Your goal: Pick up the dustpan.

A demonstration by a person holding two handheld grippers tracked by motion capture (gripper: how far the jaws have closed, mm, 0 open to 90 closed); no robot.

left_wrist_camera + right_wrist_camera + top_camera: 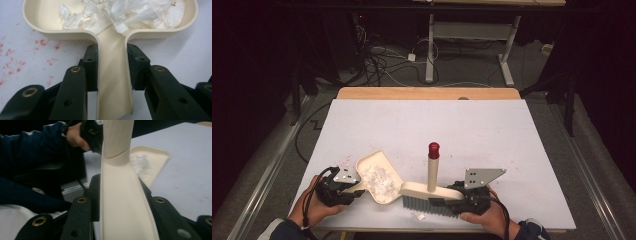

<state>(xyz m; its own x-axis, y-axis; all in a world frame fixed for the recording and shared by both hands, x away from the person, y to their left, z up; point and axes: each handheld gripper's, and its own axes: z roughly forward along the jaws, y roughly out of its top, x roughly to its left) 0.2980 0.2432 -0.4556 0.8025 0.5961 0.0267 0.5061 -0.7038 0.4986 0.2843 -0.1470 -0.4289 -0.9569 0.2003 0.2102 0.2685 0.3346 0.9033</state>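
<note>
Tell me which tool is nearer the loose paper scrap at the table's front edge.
Right. The right tool, gripping the brush, is just above the scrap; the left tool holds the dustpan farther left.

The high view looks forward and down over the whole counter (472, 125), while each claw camera sits very close and low, looking along its own jaws, and all three views share the dustpan (379, 175) holding paper scraps (377, 179).
</note>
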